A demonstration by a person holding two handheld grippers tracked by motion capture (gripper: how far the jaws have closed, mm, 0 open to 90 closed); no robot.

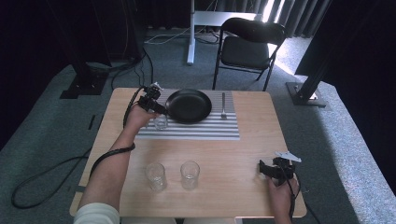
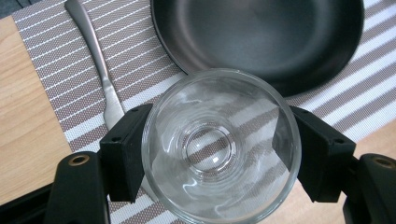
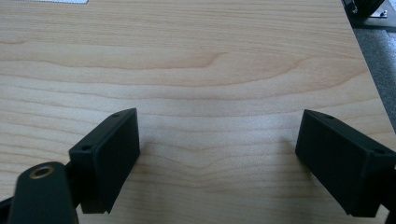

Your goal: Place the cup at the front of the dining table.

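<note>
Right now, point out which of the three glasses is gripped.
The glass on the striped mat, beside the black pan, clamped in the left tool; the other two stand free near the table's front.

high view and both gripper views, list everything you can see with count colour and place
glass: 1, clear, in the left gripper's jaws at the mat's left end
glasses: 2, clear, side by side at the table's near edge
pan: 1, black, on the mat
knife: 1, silver, on the mat right of the pan
mat: 1, grey-and-white striped, far half of the table
table: 1, light wood
chair: 1, black, beyond the table
left gripper: black, shut on the glass
right gripper: black, open, near right corner
</note>
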